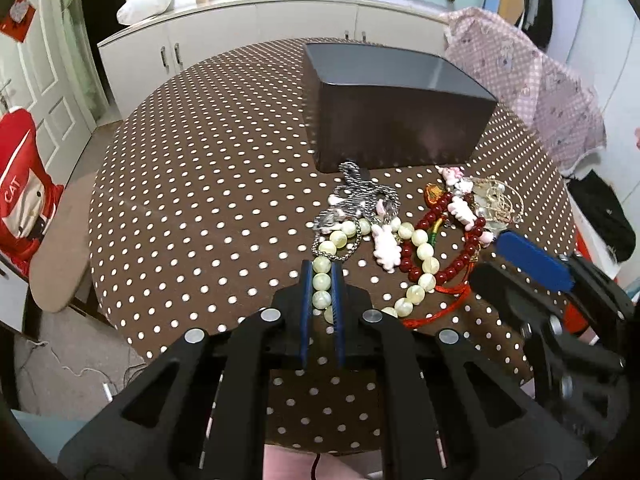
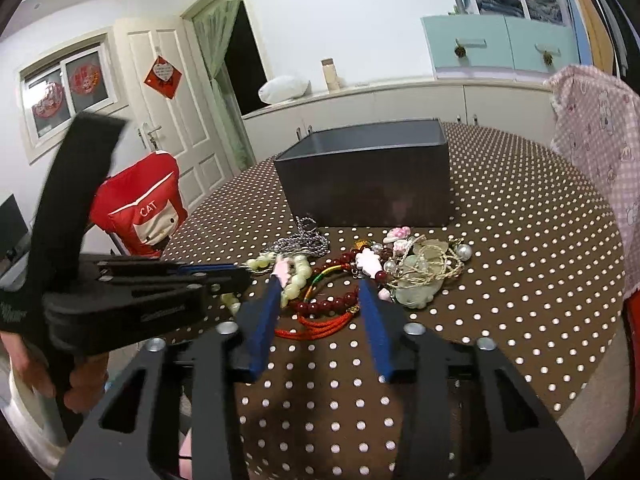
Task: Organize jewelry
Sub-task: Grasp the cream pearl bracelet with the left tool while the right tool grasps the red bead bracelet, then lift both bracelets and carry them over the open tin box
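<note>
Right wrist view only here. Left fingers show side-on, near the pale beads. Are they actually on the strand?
Observer: Yes. In the left wrist view the left gripper is shut on the pale bead strand, with several beads in a row between the fingers.
Operator: Is the strand free of the other pieces?
Observer: No. Just past the fingertips a silver chain lies looped over it.
Operator: And the far end?
Observer: It curves right and crosses the red bead bracelet, so a lift would probably drag both.
</note>
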{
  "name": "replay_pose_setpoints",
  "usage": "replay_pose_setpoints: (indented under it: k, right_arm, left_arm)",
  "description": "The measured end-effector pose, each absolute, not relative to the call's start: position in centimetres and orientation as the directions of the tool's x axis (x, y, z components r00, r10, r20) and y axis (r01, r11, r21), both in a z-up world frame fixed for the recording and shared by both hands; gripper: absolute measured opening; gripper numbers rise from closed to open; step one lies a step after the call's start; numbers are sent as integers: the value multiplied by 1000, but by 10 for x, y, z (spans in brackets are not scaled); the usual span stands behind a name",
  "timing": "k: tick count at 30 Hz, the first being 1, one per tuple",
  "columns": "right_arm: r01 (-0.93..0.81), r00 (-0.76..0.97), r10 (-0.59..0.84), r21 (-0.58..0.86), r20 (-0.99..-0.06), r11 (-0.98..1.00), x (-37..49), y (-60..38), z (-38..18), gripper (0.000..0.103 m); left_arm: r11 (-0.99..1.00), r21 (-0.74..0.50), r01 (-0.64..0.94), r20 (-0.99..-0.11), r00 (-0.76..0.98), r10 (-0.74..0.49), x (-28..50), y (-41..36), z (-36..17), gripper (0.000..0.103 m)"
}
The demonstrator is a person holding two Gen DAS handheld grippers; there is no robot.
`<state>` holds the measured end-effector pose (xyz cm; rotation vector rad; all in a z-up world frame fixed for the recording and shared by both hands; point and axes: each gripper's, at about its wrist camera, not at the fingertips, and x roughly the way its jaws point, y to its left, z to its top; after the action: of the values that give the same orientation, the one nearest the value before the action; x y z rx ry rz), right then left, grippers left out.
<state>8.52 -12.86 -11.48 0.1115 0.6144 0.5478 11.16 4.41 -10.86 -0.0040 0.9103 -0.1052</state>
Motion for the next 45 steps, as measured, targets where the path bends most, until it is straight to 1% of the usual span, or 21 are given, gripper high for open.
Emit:
replay_pose_setpoints:
  k: [2,4,6,7,10,14,17,18,21,31,45]
  right_arm:
    - [-423,684,492,256,-538,869,91,-128,-117,29]
    - [-381,686,466,269,-558,884,99,-131,-119,26]
    - [-347,691,443,274,-572,897,104,-132,-120,21]
    - [-323,698,414,259,-585,910,106,-131,-121,20]
    - [-290,712,365,223,-599,931,110,-127,-123,18]
    - [-266,734,290,133,-614,955,114,-115,-122,17]
    - [-267,738,284,123,-612,956,114,-114,-124,11]
    - [-266,738,292,135,-608,954,114,-117,-123,6]
    - [-267,741,310,162,-595,950,114,-124,-119,6]
    - [-290,780,338,173,-527,941,109,-133,-88,6]
    - [-310,853,337,132,-399,941,112,-147,-35,7]
  left_arm:
    - [996,-42,74,-774,628,-79,104,52,-108,9]
    - [995,-69,77,-758,644,-103,98,57,-106,9]
    - [993,-91,74,-739,664,-117,95,63,-103,9]
    - [993,-95,75,-728,675,-121,94,65,-102,9]
    - [989,-118,93,-697,702,-149,91,68,-99,9]
    - [985,-124,122,-661,730,-174,87,70,-95,9]
    - [980,-140,140,-634,748,-197,84,73,-90,9]
    - [980,-141,142,-621,758,-199,83,74,-89,9]
    - [976,-152,157,-597,772,-217,80,74,-84,9]
    - [969,-162,188,-528,813,-246,77,71,-66,9]
    - [965,-159,210,-426,867,-259,92,66,-28,9]
